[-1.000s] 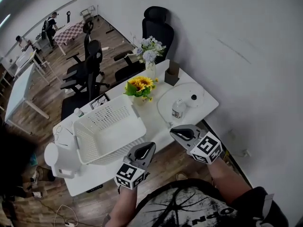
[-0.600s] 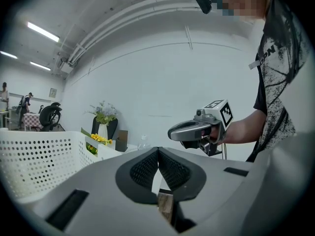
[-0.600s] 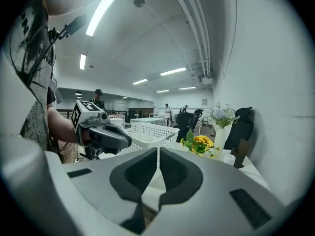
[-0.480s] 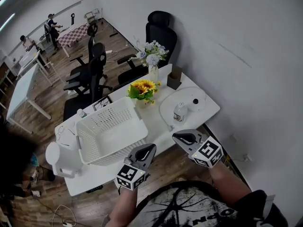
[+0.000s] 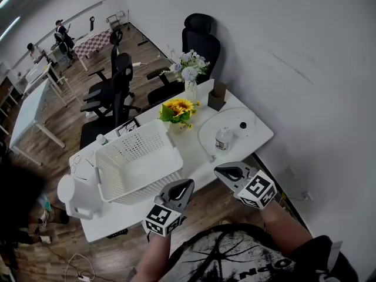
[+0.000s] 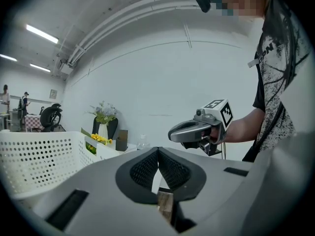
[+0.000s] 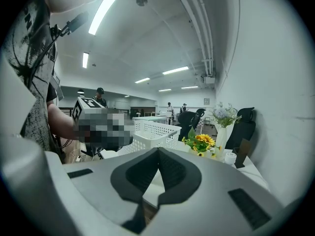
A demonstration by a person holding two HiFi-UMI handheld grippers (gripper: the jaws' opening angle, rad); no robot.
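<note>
Office space with wood flooring stretches away at the back, with black chairs (image 5: 114,84) beside a long white table (image 5: 191,147) set against a pale wall. The biggest thing on that table is a white perforated basket (image 5: 144,188), open side up, with a white jug-like appliance (image 5: 73,195) at its left end. To the basket's right lies a round white tray (image 5: 230,116) carrying a small clear bottle (image 5: 221,138). Behind them stand sunflowers (image 5: 176,106), a vase (image 5: 188,75) of pale flowers and a brown box (image 5: 216,94).

Both grippers hang off the table's near edge, touching nothing. The left gripper (image 5: 188,183) points at the basket's near wall. The right gripper (image 5: 218,168) is nearest the tray and bottle. Each one's own view shows its jaws pressed together at the tips with nothing between them.

Good handling from here looks like this: part the jaws before coming in, hold the two grippers well apart, and come in above the basket's rim. The bottle looks light and tall, so a sideways nudge would likely tip it.
</note>
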